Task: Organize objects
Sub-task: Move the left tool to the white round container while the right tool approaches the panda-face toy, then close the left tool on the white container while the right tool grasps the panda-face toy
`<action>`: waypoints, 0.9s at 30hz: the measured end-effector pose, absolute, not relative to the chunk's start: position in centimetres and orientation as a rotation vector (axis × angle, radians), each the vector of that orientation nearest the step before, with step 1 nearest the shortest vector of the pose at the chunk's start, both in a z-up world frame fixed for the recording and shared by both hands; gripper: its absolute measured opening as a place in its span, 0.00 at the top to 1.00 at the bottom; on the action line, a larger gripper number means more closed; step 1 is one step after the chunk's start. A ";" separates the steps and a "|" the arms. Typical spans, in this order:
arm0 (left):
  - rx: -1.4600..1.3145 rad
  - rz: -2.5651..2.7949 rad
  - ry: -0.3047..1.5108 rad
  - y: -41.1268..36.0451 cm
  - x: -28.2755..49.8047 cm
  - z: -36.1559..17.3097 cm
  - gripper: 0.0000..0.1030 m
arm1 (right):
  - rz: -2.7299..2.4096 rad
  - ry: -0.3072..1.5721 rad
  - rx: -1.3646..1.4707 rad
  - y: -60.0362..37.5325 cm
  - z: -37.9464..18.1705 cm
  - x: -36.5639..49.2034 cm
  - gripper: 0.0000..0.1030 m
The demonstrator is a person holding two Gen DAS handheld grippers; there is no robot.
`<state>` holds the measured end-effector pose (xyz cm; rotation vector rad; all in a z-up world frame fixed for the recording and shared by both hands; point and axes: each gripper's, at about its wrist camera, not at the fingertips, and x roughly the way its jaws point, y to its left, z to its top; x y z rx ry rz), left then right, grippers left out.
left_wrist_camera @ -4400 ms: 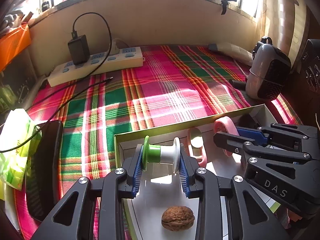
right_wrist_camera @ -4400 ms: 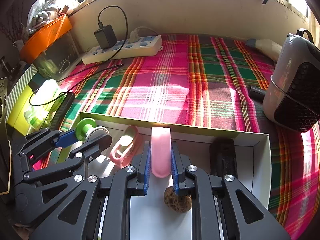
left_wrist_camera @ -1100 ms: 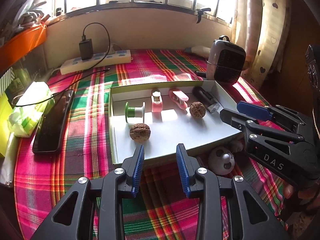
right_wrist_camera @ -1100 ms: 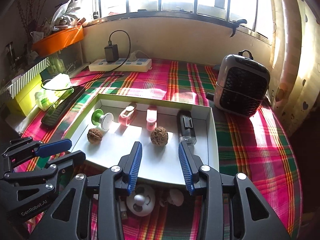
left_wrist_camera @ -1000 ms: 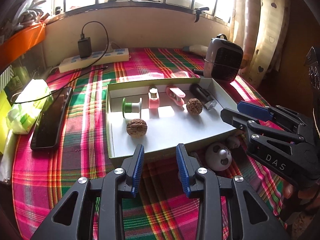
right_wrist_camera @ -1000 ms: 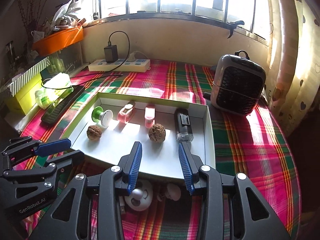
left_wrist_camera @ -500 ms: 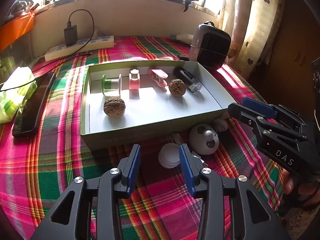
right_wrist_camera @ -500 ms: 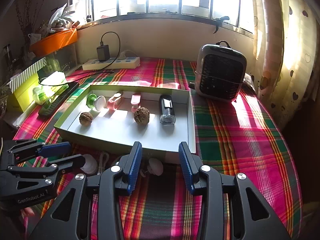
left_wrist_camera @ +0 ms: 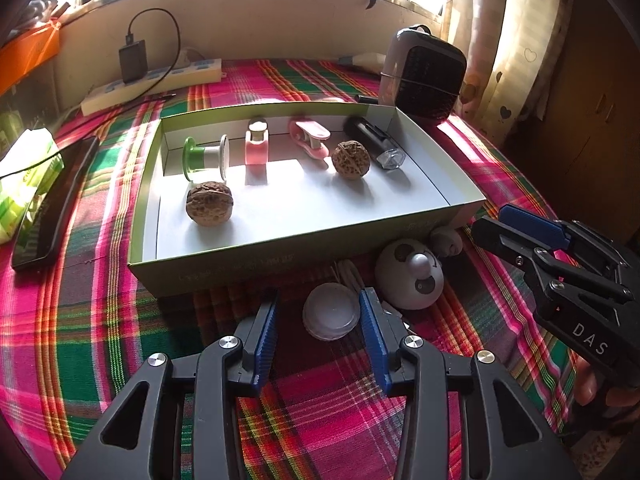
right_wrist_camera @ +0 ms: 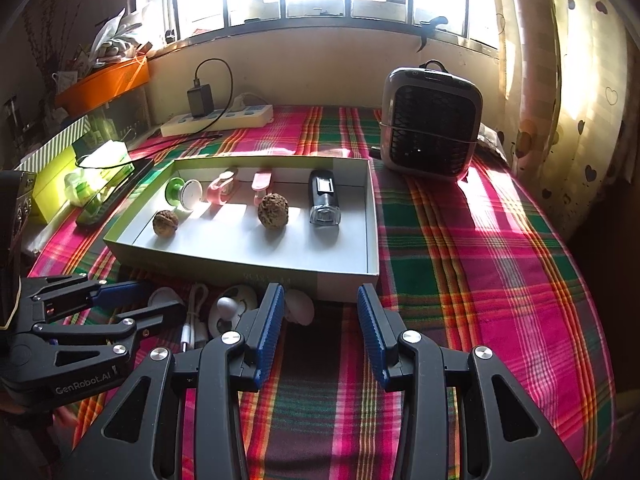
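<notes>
Both grippers have pulled back from the tray (left_wrist_camera: 304,240) since the earlier pictures, when each one held a thing inside it. Now the spool (left_wrist_camera: 205,157) and the pink clips (left_wrist_camera: 256,146) sit in the tray, along the back wall.

Two walnuts (left_wrist_camera: 209,209), a black lighter-like thing (left_wrist_camera: 374,142) and those small things are all inside the tray. Still outside it, on the checked cloth (left_wrist_camera: 100,320) just in front of the tray's near wall, lie a small white round lid (left_wrist_camera: 331,311), a white panda-face toy (left_wrist_camera: 410,278), a little pale shell-like thing (left_wrist_camera: 446,240) and a white cord (right_wrist_camera: 192,316).

The left gripper (left_wrist_camera: 316,330) has just been opening its jaws. They stand wide, with the white lid between them, but the pads do not press on it yet. The right gripper (right_wrist_camera: 320,318) has its jaws apart with nothing in them, and it hangs over the cloth near the tray's front wall.

I think the lid gets picked up next. It is flat and low, so the pads could slide over the top and push it away. The right pad is close to the cord, so the cord might get pinched too. The panda toy is just beside and could get bumped and roll.
</notes>
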<state>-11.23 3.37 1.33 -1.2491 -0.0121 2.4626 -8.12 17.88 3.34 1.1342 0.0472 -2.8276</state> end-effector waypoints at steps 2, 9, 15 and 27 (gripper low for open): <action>-1.248 2.465 -0.004 3.4 -11.3 1.3 0.63 | -2.826 0.040 1.133 17.9 3.3 -8.2 0.61; -1.250 2.490 -0.003 3.3 -11.3 1.4 0.64 | -2.793 0.032 1.145 17.4 3.0 -8.4 0.61; -1.259 2.513 -0.022 2.5 -11.5 1.3 0.70 | -2.779 0.039 1.153 16.9 2.8 -8.6 0.61; -1.263 2.554 -0.056 0.7 -11.3 1.3 0.74 | -2.711 0.009 1.160 15.7 2.5 -8.9 0.61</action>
